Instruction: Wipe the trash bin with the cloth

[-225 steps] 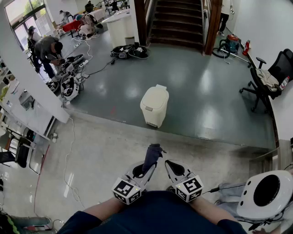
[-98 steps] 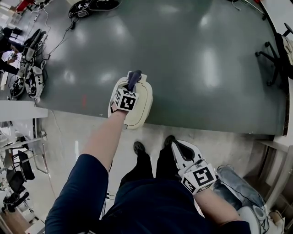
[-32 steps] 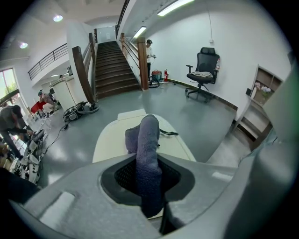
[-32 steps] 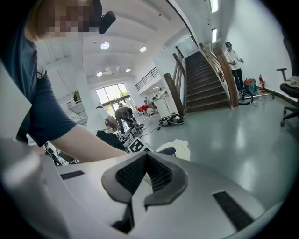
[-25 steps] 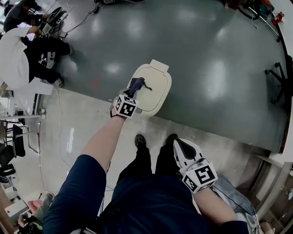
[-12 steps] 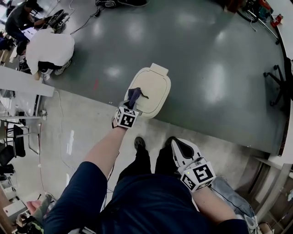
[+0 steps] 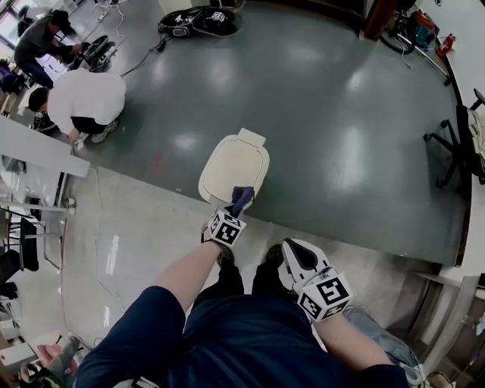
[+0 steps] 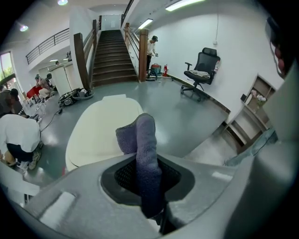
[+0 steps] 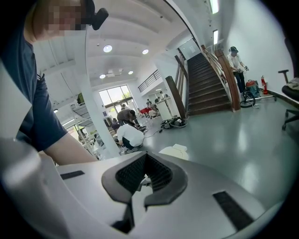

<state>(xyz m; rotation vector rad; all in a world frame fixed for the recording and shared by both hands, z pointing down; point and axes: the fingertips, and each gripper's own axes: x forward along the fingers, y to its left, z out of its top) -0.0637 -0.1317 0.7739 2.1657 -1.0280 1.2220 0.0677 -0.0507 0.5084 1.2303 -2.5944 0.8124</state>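
Note:
The cream trash bin (image 7: 233, 165) stands on the grey floor with its lid shut; it also fills the left gripper view as a pale oval lid (image 8: 100, 133). My left gripper (image 7: 238, 208) is shut on a purple cloth (image 7: 242, 198) and sits at the lid's near edge. In its own view the cloth (image 8: 145, 158) sticks up between the jaws, its folded tip over the lid. My right gripper (image 7: 291, 250) hangs low by my right leg, jaws together with nothing in them. The bin (image 9: 175, 150) shows small beyond the right gripper (image 9: 142, 179).
Two people crouch by equipment at the upper left (image 7: 79, 98). A white partition (image 7: 34, 148) runs along the left. Wheeled devices and cables lie at the top (image 7: 195, 21). An office chair (image 7: 468, 136) stands at the right. Stairs (image 8: 110, 56) rise behind the bin.
My left gripper has drawn the cloth back from the middle of the lid to its near edge. The right gripper has stayed by my leg.

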